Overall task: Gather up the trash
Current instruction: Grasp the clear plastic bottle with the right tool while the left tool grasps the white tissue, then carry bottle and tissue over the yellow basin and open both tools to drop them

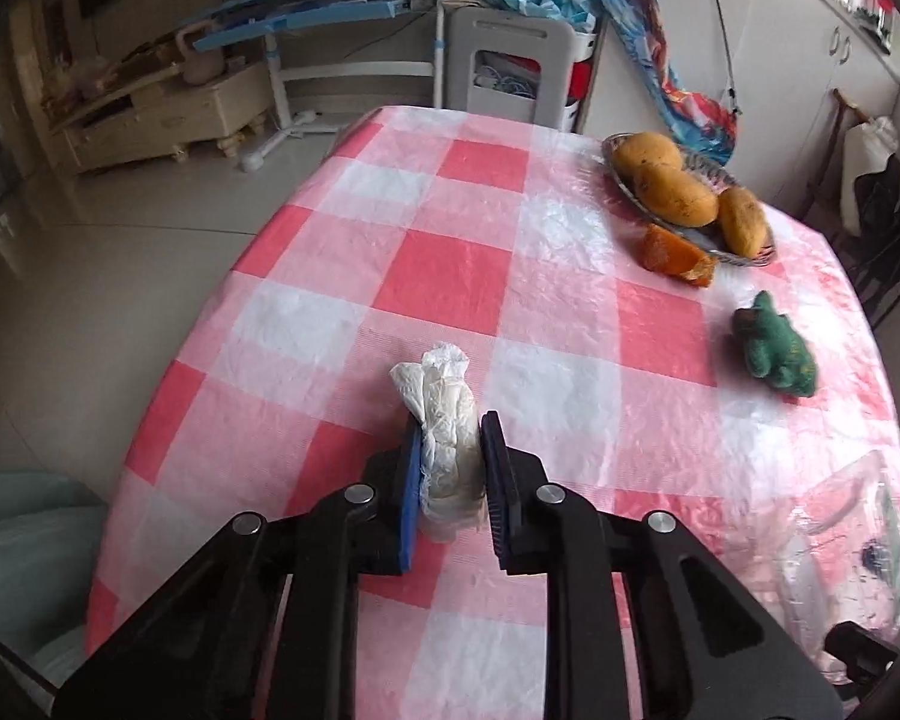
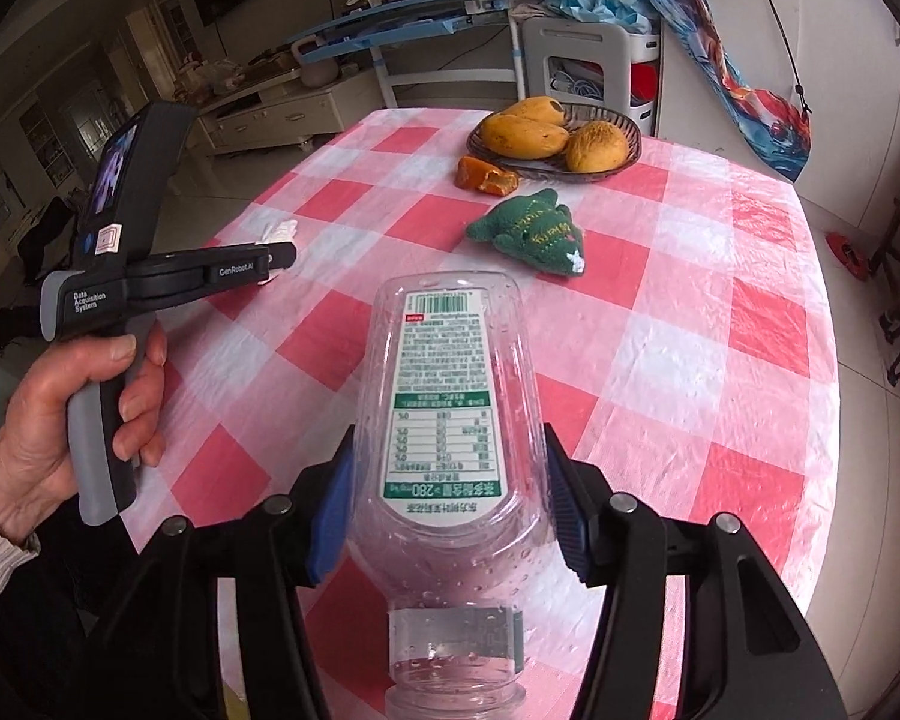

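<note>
Already both grippers are loaded, so the coming move turns on where each load points w.r.t. a bin, and no bin can be identified for certain in either view.

The left gripper (image 1: 450, 438) is clamped on a crumpled white tissue wad (image 1: 444, 420). The wad is pinched between the blue pads (image 1: 411, 480), its long axis running fwd along the fingers, with the loose end sticking out past the tips toward the far side of the table (image 1: 450, 276). It appears to be just above the checked cloth or barely on it; which one can't be told.

The right gripper (image 2: 450, 504) is closed on a clear empty plastic bottle (image 2: 444, 420). The bottle is held at its shoulder, cap end toward the camera, base pointing far, long axis also along the fingers.

A pale rounded shape at the near-left edge of the left wrist view, below table level, may be a bin, but it is too cut off to say. If so, the left hand is judged the nearer one.

Only the right wrist view shows the person's hand (image 2: 60, 420) round the left gripper's handle, at the table's left side. The tissue's grip is seen properly only in the left view. Left on the table: orange peel (image 2: 486, 177), green plush toy (image 2: 531, 228), mango dish (image 2: 627, 138).
</note>
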The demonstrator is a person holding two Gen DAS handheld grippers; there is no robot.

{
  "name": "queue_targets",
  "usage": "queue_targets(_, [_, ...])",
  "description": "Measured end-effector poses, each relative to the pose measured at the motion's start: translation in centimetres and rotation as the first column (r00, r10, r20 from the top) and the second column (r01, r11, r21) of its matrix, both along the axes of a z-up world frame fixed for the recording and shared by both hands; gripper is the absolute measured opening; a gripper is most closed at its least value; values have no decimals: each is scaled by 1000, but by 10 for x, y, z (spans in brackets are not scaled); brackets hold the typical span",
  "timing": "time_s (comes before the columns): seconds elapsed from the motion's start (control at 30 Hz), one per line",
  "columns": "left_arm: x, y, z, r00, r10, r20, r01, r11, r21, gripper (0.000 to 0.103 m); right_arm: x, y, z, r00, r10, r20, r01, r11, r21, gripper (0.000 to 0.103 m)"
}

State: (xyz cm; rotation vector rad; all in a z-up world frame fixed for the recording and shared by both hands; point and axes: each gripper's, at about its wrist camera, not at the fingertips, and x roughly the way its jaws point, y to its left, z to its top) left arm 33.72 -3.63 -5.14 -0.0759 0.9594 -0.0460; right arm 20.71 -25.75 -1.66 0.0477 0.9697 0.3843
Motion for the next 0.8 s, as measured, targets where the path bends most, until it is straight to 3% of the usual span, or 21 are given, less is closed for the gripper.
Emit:
queue_targets(0.3, [-97, 30, 40, 994, -59, 88, 74, 982, -172, 17, -21, 8, 16, 999, 39, -4, -37, 974, 225, 55])
queue_targets(0.5, [-169, 55, 52, 993, -46, 113, 68, 979, -192, 17, -89, 40, 15, 997, 71, 17, -72, 938, 340, 55])
queue_targets(0.63, [-204, 71, 50, 994, -27, 107, 48, 980, -193, 17, -141, 74, -5, 990, 138, -26, -122, 939, 321, 55])
queue_targets(0.8, [-242, 76, 42, 996, -32, 89, 50, 976, -212, 17, -171, 117, -25, 971, 231, -56, -221, 965, 143, 55])
